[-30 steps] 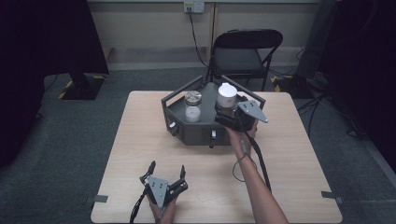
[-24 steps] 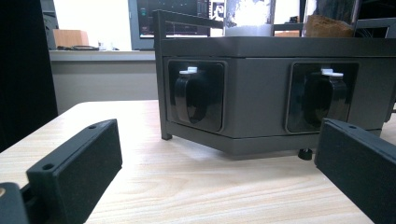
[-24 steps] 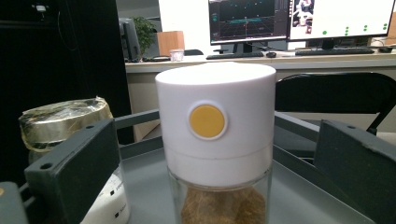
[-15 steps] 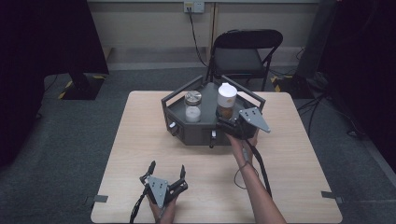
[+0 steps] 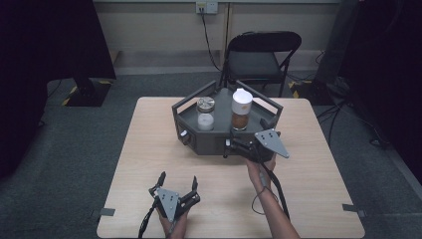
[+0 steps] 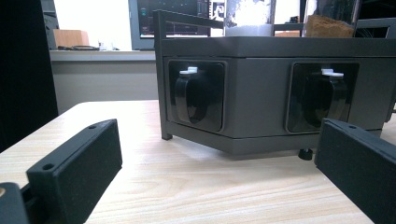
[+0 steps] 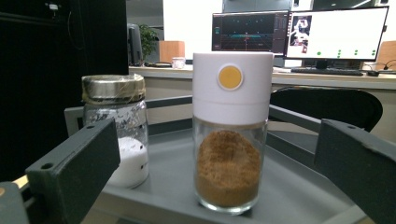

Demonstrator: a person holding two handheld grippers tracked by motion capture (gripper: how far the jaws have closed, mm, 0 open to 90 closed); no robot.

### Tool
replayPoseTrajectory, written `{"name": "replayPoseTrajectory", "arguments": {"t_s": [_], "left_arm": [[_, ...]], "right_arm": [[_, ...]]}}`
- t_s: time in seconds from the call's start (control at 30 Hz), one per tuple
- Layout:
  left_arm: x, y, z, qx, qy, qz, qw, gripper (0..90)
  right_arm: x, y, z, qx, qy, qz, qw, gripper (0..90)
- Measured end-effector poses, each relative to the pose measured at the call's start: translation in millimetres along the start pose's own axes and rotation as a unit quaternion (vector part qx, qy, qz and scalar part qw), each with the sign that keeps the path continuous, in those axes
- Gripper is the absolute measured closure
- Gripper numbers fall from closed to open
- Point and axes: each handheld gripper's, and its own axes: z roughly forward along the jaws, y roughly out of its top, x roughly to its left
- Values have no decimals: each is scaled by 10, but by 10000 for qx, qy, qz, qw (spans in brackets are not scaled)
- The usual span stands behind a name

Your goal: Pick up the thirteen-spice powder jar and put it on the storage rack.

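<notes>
The right gripper (image 5: 238, 145) has drawn back toward the near side of the table since a second ago, away from the white-capped jar (image 5: 241, 110) it was up against, and that jar stands free on the tray (image 5: 219, 142). Nearest of all, at the table's (image 5: 318, 189) near edge and left of centre, the left gripper (image 5: 178, 182) rests low in the person's hand, its 2 jaws spread wide with nothing between them. From the left gripper view, those jaws frame bare wood, and beyond them the tray's grey near wall shows 2 recessed black knobs (image 6: 189, 93), each with a white tab on top. Moving farther, the right gripper hangs just at the tray's near right side, jaws apart and empty. In the right gripper view, the white-capped jar (image 7: 231, 130) stands upright between the 2 open jaws but beyond them, brown powder filling its lower part and a yellow dot on the cap. Left of it on the same tray floor stands a metal-lidded jar (image 5: 205, 113) of white grains, the 2 close but apart. Past the table's far edge stands a black folding chair (image 5: 261, 55).
</notes>
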Motion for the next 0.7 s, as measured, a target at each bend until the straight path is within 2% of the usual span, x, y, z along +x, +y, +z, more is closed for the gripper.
{"name": "replayPoseTrajectory", "arguments": {"t_s": [0.4, 0.7], "left_arm": [[-1, 0, 0, -1, 5, 4, 10000, 1], [-4, -1, 0, -2, 13, 3, 10000, 1]], "right_arm": [[-2, -104, -296, -125, -26, -30, 9999, 0], [-41, -211, -452, -61, -86, 11, 9999, 0]]}}
